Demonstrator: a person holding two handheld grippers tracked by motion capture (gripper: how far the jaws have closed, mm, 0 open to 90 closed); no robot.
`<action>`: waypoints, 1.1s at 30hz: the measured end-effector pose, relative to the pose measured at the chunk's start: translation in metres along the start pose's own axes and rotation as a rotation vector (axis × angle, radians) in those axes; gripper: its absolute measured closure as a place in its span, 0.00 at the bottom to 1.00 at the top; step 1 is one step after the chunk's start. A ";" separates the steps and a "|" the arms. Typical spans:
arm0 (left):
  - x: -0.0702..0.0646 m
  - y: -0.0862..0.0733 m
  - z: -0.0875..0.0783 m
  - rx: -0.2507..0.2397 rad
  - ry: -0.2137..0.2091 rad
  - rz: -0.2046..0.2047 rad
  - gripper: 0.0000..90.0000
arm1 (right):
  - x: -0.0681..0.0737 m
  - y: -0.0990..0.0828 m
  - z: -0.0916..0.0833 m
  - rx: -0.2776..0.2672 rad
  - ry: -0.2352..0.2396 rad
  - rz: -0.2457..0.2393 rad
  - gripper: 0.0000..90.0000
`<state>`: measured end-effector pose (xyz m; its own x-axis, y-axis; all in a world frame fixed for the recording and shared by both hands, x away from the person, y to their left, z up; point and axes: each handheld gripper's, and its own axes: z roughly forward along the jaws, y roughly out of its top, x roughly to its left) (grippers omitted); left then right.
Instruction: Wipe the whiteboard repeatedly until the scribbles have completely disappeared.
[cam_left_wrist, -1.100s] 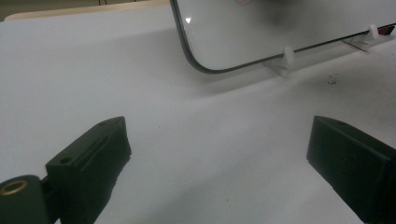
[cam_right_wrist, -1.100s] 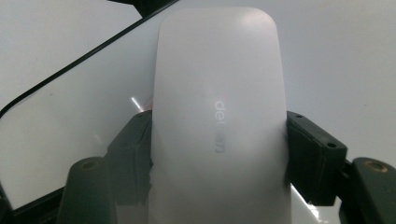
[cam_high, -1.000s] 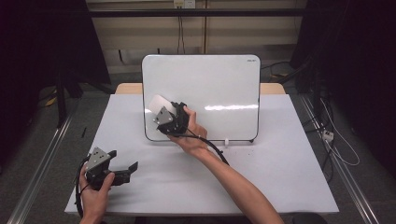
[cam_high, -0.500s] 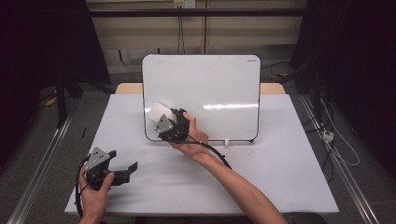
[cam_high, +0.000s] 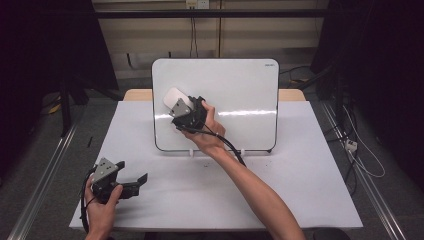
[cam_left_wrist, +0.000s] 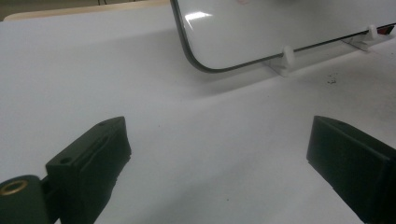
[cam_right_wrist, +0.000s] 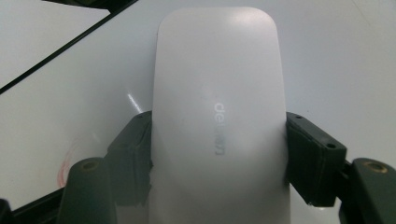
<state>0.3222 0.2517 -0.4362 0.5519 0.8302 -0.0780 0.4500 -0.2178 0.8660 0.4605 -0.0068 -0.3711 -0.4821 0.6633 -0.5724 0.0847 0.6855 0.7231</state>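
Eraser (cam_right_wrist: 219, 116): white, smooth, likely light and slippery; being gripped across its long sides by the right gripper (cam_high: 187, 114) against the whiteboard (cam_high: 240, 90).
Left gripper (cam_high: 116, 180): being held wide open, empty, near the desk's (cam_high: 300, 190) front-left corner.

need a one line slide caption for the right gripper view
Right gripper clamps a white whiteboard eraser between its black jaws, held against the whiteboard.

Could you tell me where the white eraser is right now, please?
The white eraser is clamped between the right gripper's jaws, pressed against the upper left part of the whiteboard standing at the back of the table in the high view.
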 end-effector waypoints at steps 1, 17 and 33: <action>0.000 0.000 0.000 0.000 0.000 0.001 0.06 | 0.001 0.000 0.000 -0.003 -0.007 0.005 0.35; -0.001 0.000 0.001 -0.001 0.002 0.002 0.06 | 0.042 -0.017 -0.008 0.000 0.042 -0.093 0.35; -0.002 0.000 0.001 0.004 0.005 0.003 0.06 | 0.051 -0.053 -0.029 0.028 0.121 -0.208 0.35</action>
<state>0.3221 0.2497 -0.4369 0.5498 0.8321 -0.0727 0.4512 -0.2226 0.8642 0.4060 -0.0180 -0.4276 -0.5927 0.4672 -0.6560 -0.0039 0.8129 0.5824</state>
